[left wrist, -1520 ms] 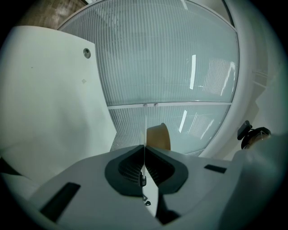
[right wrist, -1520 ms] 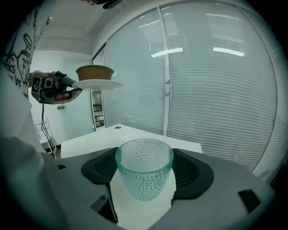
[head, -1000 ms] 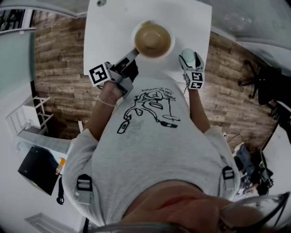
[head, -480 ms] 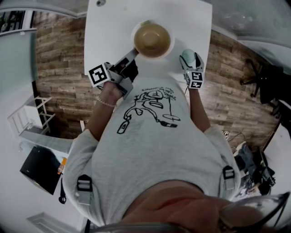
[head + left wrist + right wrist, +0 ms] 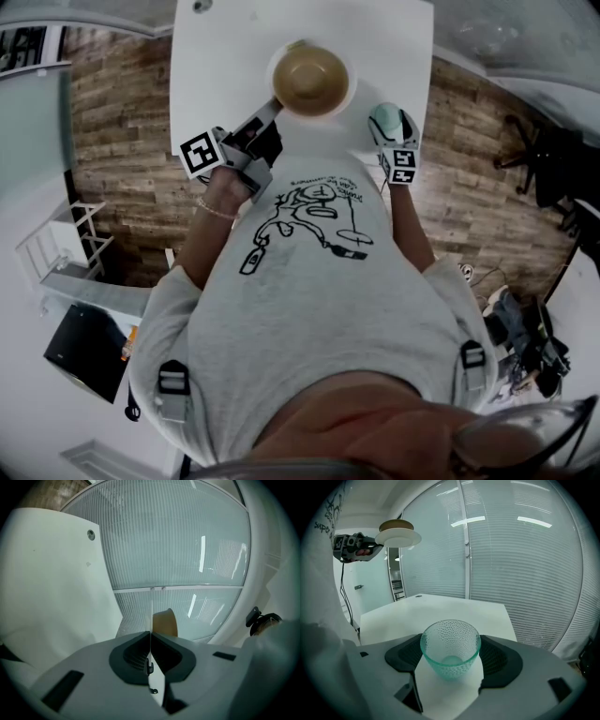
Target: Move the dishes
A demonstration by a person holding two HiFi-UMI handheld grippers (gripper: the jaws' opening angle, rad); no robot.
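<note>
Overhead, a white plate [image 5: 340,106] carrying a brown bowl [image 5: 310,77] is seen above the white table [image 5: 216,56], gripped at its near rim by the left gripper [image 5: 274,105]. Along that gripper's own view, the jaws are drawn fully together on the thin rim of the plate [image 5: 157,681], which is presented edge-on. The bowl [image 5: 165,623] is seen just beyond them, to the right. From the right gripper view the plate [image 5: 401,538] is shown level and raised clear of the table [image 5: 440,611]. The bowl [image 5: 396,525] sits upright on it and the left gripper [image 5: 375,548] is clamped at its edge.

The right gripper [image 5: 387,122] is held at the table's near edge, beside the plate but apart from it. Between its jaws a dimpled, green-tinted glass cup [image 5: 451,644] is held upright, mouth upward. The jaws are brought in only as far as the cup's sides, with a pad laid against each side. Whether the cup's base rests on the table or hangs just above it cannot be settled, since only white surface is seen beneath it. Slatted blinds [image 5: 525,564] are seen beyond the table.
</note>
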